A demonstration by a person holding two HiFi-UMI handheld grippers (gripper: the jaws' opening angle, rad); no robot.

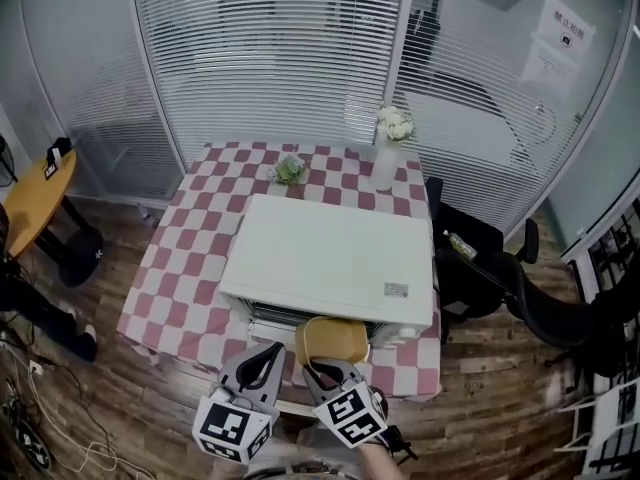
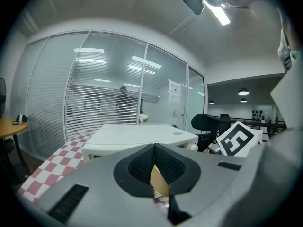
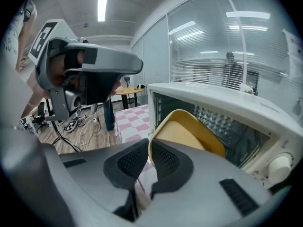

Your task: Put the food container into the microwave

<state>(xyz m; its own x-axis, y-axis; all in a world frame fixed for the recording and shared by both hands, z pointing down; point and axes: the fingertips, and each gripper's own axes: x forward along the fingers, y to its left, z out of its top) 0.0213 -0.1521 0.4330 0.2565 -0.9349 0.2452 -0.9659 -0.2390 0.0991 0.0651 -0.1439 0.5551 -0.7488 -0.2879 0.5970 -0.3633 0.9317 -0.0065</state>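
A yellow food container (image 1: pixel 332 341) hangs tilted in front of the white microwave (image 1: pixel 330 258), at its open cavity (image 3: pixel 227 126). My right gripper (image 1: pixel 318 370) is shut on the container's near rim; in the right gripper view the rim (image 3: pixel 189 131) sits pinched between the pads of the right gripper (image 3: pixel 149 155). My left gripper (image 1: pixel 268 353) is just left of it, shut with nothing between its pads (image 2: pixel 142 167). In the left gripper view a sliver of the yellow container (image 2: pixel 160 183) shows behind the closed jaws.
The microwave stands on a table with a red-and-white checked cloth (image 1: pixel 190 268). A vase of white flowers (image 1: pixel 390 148) and a small plant (image 1: pixel 290 170) stand behind it. A black office chair (image 1: pixel 480 268) is at the right, a round wooden table (image 1: pixel 40 198) at the left.
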